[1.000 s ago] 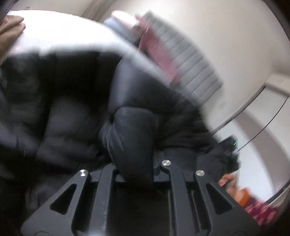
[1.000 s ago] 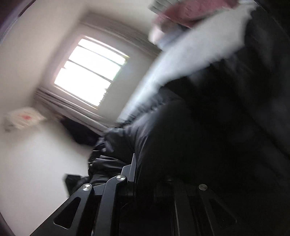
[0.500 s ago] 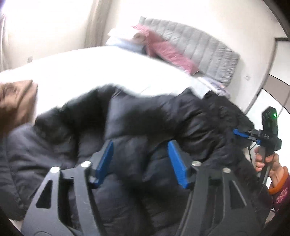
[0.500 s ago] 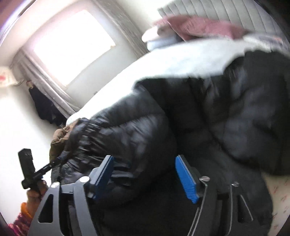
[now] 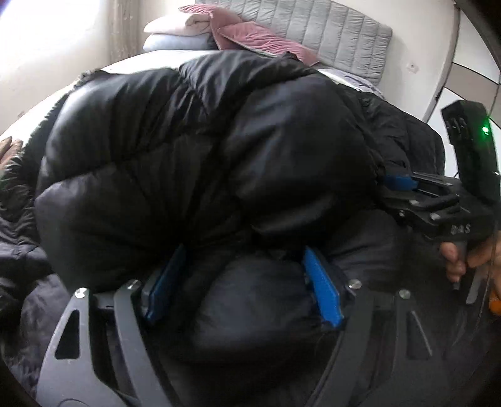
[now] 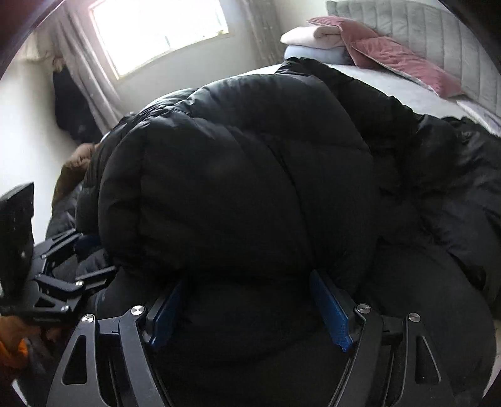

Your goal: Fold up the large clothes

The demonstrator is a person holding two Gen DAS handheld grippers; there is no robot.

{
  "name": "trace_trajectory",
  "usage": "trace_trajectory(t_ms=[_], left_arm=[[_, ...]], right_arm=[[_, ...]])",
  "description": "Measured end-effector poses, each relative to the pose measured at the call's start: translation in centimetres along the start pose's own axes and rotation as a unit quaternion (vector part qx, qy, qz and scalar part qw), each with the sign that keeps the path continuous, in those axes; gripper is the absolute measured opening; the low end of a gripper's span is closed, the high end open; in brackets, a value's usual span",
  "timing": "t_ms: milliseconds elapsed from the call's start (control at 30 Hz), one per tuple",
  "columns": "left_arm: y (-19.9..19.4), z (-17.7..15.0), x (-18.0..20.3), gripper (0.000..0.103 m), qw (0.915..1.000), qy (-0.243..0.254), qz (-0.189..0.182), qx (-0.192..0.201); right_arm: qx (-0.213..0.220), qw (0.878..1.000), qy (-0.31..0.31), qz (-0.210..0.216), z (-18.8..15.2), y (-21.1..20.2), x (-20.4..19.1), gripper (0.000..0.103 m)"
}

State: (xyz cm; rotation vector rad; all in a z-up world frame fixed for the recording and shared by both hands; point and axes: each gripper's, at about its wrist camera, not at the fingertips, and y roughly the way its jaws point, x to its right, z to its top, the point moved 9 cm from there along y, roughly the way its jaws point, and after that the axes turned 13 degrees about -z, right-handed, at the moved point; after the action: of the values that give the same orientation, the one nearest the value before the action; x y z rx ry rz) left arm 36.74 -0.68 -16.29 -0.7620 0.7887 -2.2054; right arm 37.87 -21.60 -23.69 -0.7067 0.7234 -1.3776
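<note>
Both hand-held grippers, left (image 5: 241,285) and right (image 6: 250,306), angle downward, jaws just spread, over black puffer jacket (image 5: 203,156).

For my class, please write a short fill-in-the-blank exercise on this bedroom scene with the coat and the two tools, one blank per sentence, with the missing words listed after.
1. The puffy coat lying on the bed is ____ in colour.
2. The pads of the left tool and the right tool are ____ in colour.
3. Against the grey headboard lies a ____ cushion.
4. The small light on the right tool glows ____.

Missing words: black; blue; pink; green
</note>
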Motion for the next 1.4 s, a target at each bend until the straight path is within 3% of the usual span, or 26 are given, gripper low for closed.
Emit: trace_trajectory(t_ms=[100, 233, 400, 533, 700, 800, 833, 967, 1033, 1233, 1400], left_arm=[[-0.6, 1.2, 1.2, 0.078, 1.0, 0.002, 0.002, 0.008], [-3.1, 2.1, 2.3, 0.087, 0.9993, 0.002, -0.003, 0.036], [-5.4, 1.7, 2.4, 0.093, 0.9968, -0.012, -0.006, 0.078], [-6.2, 1.5, 3.0, 0.093, 0.9952, -0.025, -0.009, 0.094], [-7.6, 1.0, 3.5, 0.093, 0.9925, -0.039, -0.002, 0.116], [-8.1, 0.8, 3.6, 0.095, 0.9911, -0.051, -0.006, 0.123], [-8.1, 0.8, 3.5, 0.096, 0.991, -0.053, -0.006, 0.123], [-7.8, 0.8, 3.1, 0.096, 0.9914, -0.057, 0.001, 0.118], [-7.5, 0.8, 2.7, 0.096, 0.9918, -0.062, 0.004, 0.112], [-6.7, 0.7, 2.3, 0.096, 0.9926, -0.07, 0.003, 0.1], [-6.7, 0.6, 2.1, 0.096, 0.9923, -0.072, 0.009, 0.1]], right_arm=[[0.006, 1.0, 0.016, 0.024, 0.6, -2.4, 0.6, 0.079], [0.017, 0.998, 0.066, 0.014, 0.1, -4.9, 5.7, 0.083], [0.05, 0.986, 0.155, -0.025, -0.7, -8.3, 15.9, 0.084], [0.059, 0.966, 0.245, -0.05, -2.5, -10.4, 24.2, 0.085], [0.078, 0.923, 0.367, -0.09, -7.4, -12.1, 35.0, 0.085], [0.092, 0.886, 0.445, -0.094, -10.8, -12.8, 40.6, 0.086], [0.1, 0.868, 0.478, -0.089, -12.0, -12.9, 42.6, 0.086], [0.138, 0.811, 0.565, -0.054, -14.7, -12.9, 47.6, 0.086], [0.146, 0.79, 0.593, -0.046, -15.6, -12.4, 49.5, 0.086], [0.153, 0.75, 0.643, -0.023, -16.2, -10.2, 53.4, 0.086], [0.148, 0.732, 0.665, 0.027, -14.5, -7.6, 54.2, 0.085]])
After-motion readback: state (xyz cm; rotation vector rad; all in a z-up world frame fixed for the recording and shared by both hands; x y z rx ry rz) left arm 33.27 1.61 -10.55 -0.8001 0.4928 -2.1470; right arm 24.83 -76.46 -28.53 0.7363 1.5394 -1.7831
